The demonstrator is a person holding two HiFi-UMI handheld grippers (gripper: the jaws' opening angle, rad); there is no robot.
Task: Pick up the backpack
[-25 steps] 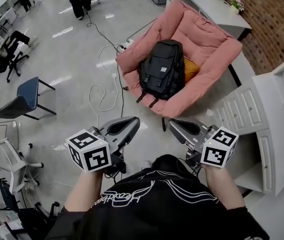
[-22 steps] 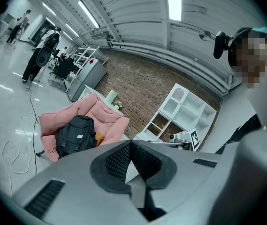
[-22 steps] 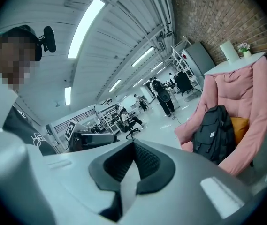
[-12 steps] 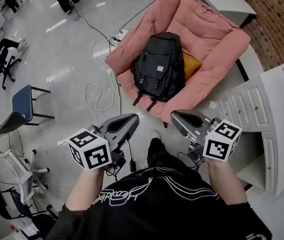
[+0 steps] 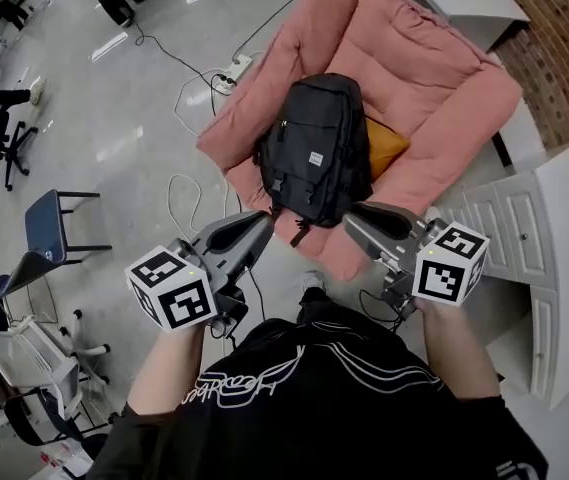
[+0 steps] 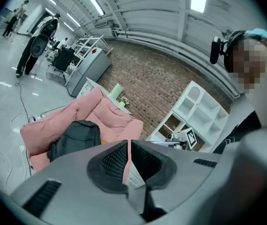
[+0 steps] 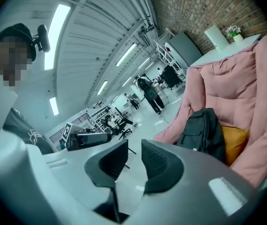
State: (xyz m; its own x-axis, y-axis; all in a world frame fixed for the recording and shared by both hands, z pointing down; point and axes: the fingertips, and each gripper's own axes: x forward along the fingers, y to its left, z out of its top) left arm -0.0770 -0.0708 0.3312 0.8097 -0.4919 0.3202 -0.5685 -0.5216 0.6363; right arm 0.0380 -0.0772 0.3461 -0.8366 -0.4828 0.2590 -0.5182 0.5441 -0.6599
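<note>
Since the earlier frame, the left gripper (image 5: 261,226) and right gripper (image 5: 354,218) had drawn nearer the backpack (image 5: 314,148) on the armchair (image 5: 434,88) seat. Approach step judged in hand. The left was clenched and empty; the right had just been opening, with nothing between its jaws. Next move: opening the left and seating both on the backpack.

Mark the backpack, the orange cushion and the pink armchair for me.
backpack (image 5: 312,133), head view, middle of its front panel.
orange cushion (image 5: 386,146), head view, the corner showing beside the backpack.
pink armchair (image 5: 434,73), head view, bare padded backrest.
</note>
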